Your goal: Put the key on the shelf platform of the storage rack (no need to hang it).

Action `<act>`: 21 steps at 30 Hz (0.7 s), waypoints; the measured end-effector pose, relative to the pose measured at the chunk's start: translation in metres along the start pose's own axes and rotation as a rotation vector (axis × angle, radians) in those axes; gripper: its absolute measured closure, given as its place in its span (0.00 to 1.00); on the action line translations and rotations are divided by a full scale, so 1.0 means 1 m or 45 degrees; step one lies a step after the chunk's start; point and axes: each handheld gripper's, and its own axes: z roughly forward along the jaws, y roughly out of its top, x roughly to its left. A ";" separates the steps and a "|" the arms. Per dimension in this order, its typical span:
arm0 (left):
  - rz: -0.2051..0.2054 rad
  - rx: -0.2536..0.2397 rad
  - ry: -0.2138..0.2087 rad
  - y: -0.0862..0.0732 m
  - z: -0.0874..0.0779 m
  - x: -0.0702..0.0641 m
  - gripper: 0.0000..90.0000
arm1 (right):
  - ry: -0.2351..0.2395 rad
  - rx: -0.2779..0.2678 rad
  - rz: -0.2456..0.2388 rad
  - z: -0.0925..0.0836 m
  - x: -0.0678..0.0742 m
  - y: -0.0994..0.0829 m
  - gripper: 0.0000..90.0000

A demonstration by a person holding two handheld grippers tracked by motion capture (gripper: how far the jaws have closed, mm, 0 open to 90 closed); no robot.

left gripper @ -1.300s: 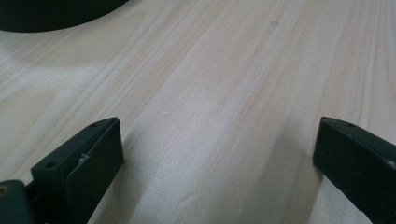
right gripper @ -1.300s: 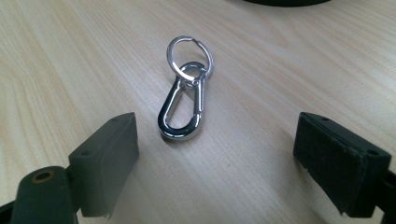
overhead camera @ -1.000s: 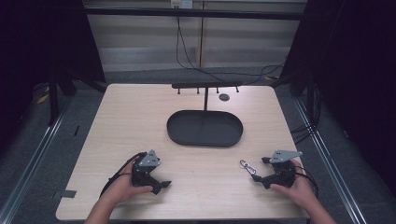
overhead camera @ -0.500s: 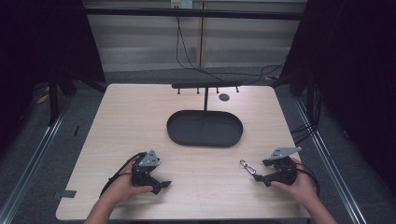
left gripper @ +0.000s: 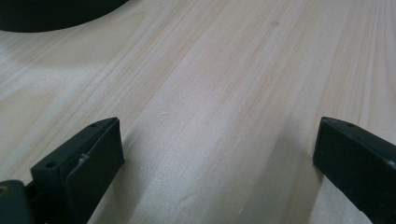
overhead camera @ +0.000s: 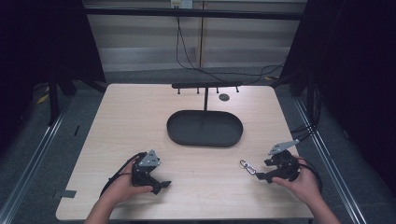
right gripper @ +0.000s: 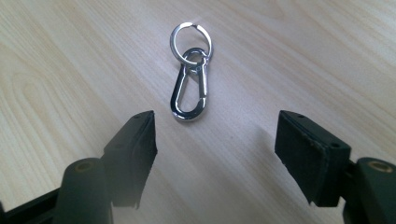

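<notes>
Open grippers flank a snap hook on a wooden counter (overhead camera: pixel 140 121).

The black oval tray (overhead camera: pixel 205 129) beyond both grippers lies bare. The chrome snap hook with its key ring (right gripper: pixel 189 83) rests flat just ahead of the right gripper (right gripper: pixel 215 140), jaws spread wide, near the counter's right edge. The left gripper (left gripper: pixel 215 154), held low in a hand (overhead camera: pixel 122 185), gapes over bare wood.

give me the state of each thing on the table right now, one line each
left tongs: open, nothing between the jaws, low over bare wood
right tongs: open, aimed at the clip, not touching it
carabiner clip: lying flat on the table, gate closed, linked to the ring
key ring: flat on the table, threaded through the clip's eye
black stand: upright, oval base bare, its pegs bare
</notes>
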 end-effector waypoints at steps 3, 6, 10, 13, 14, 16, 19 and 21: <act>0.000 0.000 0.000 0.000 0.000 0.000 0.02 | -0.002 0.044 -0.007 0.001 0.002 0.003 0.36; 0.001 0.000 0.000 0.000 0.000 0.000 0.02 | 0.006 0.086 -0.003 0.004 0.006 0.007 0.41; 0.000 0.000 0.000 0.000 0.000 0.000 0.02 | 0.000 0.129 -0.020 0.006 0.009 0.013 0.46; 0.000 0.000 0.000 0.000 0.000 0.000 0.02 | -0.008 0.149 -0.016 0.007 0.011 0.017 0.49; 0.000 0.000 0.000 0.000 0.000 0.000 0.02 | -0.008 0.149 -0.016 0.007 0.011 0.017 0.49; 0.000 0.000 0.000 0.000 0.000 0.000 0.02 | -0.012 0.157 -0.018 0.007 0.012 0.020 0.51; 0.001 0.000 0.000 0.000 0.000 0.000 0.02 | -0.013 0.166 -0.019 0.008 0.014 0.025 0.52; 0.001 0.000 -0.001 0.000 0.000 0.000 0.01 | -0.027 0.188 -0.029 0.010 0.016 0.029 0.53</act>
